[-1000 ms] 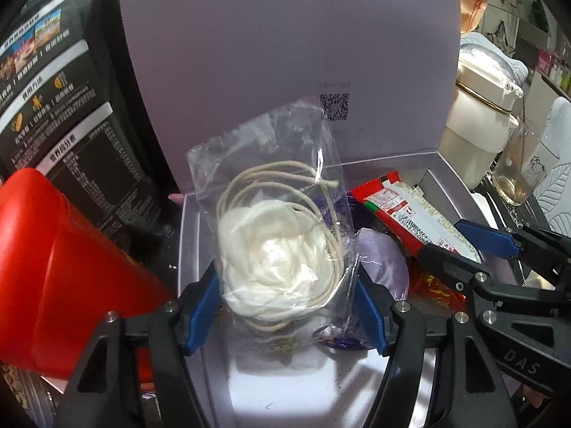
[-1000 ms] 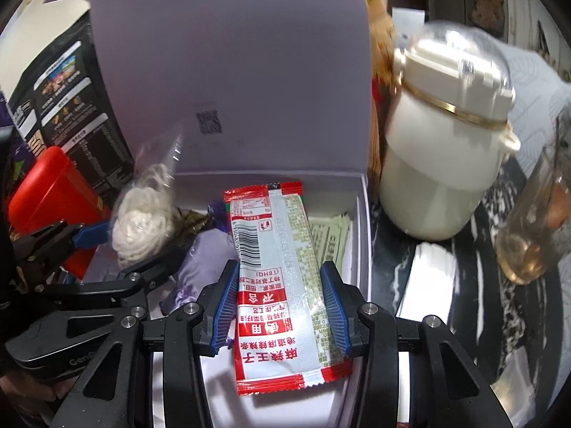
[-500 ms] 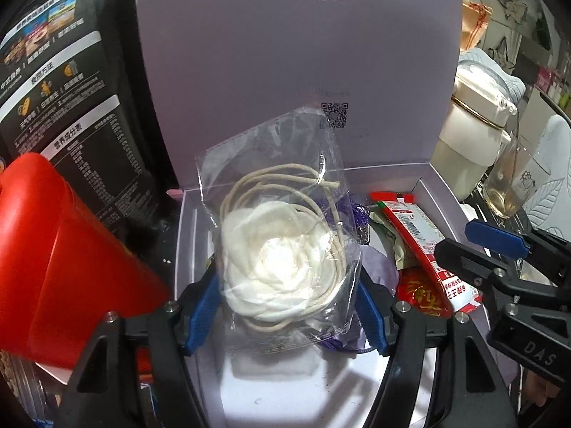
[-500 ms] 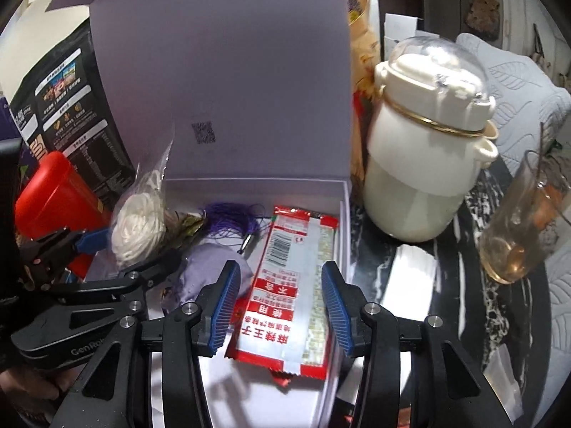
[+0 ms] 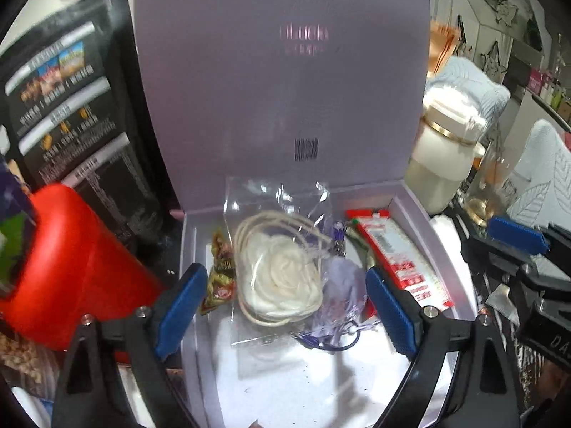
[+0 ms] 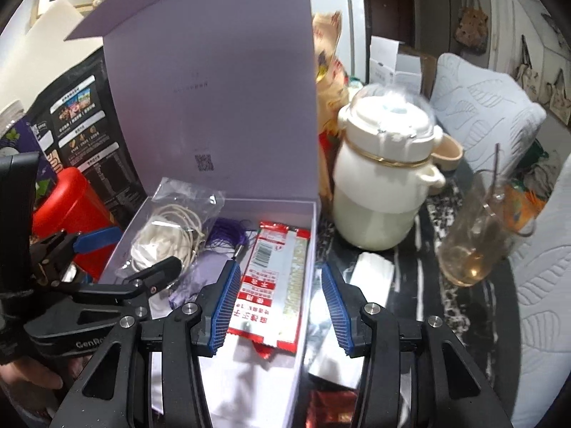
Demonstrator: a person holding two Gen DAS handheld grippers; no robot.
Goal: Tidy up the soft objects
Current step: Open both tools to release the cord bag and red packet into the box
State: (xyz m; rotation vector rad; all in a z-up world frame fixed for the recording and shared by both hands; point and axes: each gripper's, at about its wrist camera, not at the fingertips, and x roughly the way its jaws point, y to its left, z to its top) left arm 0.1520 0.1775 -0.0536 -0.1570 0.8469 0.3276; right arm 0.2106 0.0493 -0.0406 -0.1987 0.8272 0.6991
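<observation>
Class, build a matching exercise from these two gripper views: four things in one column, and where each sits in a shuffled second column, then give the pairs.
Things
1. clear bag with the white cord
2. red and silver sachet
3. cream jar
4. red container

Places
A. outside the lilac box, on its right
B. inside the box, along its right wall
C. outside the box, on its left
D. inside the box, toward its left side

Pairs: 1-D, 2-B, 3-A, 4-C
</observation>
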